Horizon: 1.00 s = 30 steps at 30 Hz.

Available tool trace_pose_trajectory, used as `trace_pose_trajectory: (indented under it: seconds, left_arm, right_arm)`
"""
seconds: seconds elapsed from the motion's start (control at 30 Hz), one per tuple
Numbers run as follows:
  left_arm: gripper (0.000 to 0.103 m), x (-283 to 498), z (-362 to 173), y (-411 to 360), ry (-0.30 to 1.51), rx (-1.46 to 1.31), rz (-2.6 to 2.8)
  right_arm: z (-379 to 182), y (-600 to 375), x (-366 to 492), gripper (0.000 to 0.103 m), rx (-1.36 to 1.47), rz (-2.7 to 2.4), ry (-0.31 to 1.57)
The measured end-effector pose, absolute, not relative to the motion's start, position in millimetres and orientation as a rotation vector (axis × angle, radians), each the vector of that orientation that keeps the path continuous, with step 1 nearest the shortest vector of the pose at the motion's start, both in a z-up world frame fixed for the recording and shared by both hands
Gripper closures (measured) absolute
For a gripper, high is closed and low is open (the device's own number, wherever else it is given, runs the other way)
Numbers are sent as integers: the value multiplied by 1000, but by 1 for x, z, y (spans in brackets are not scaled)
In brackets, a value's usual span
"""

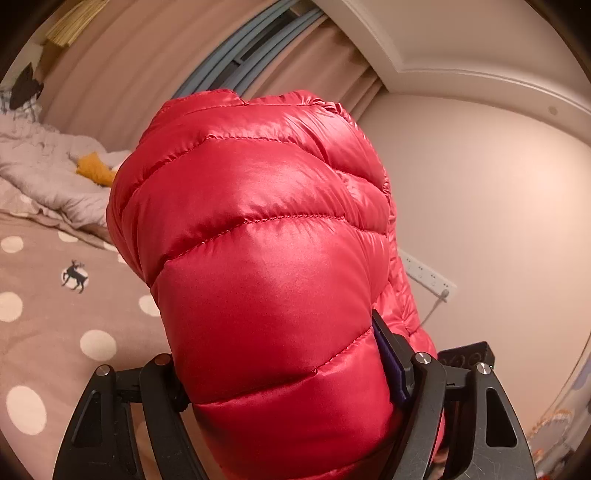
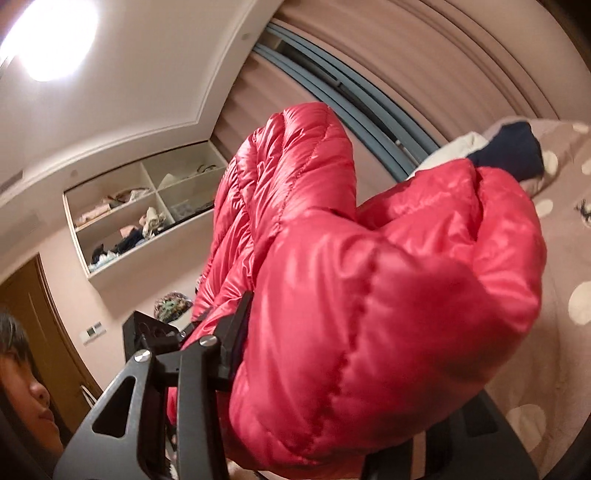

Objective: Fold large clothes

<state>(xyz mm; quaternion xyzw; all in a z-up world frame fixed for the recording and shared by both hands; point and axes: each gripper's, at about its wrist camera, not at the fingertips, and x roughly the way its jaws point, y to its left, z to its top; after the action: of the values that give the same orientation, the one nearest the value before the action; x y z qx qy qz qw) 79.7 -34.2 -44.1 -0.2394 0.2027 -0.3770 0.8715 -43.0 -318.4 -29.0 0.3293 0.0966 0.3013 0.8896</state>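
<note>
Fingers: left gripper (image 1: 284, 384) and right gripper (image 2: 332, 369) both clamped on glossy red quilted down jacket (image 1: 258, 229) | step: jacket lifted off polka-dot bed (image 1: 44, 332) | next: you lay it flat.

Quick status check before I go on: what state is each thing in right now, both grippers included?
Red down jacket: lifted off the bed, bunched, held by both grippers.
Left gripper: shut on the jacket.
Right gripper: shut on the jacket; its far finger is hidden.
Curtains: parted, window frame showing.
Ceiling light: on.
Wall shelf: open, cluttered.
</note>
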Motion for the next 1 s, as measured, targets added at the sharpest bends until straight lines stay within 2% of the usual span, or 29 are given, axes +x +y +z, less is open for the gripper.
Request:
trace_pose_trajectory:
  seconds: [1.0]
  left_arm:
    - [27,68,-31,-18,458,-518,-765]
  right_arm:
    - [-26,-314,-55,59,667,593,238]
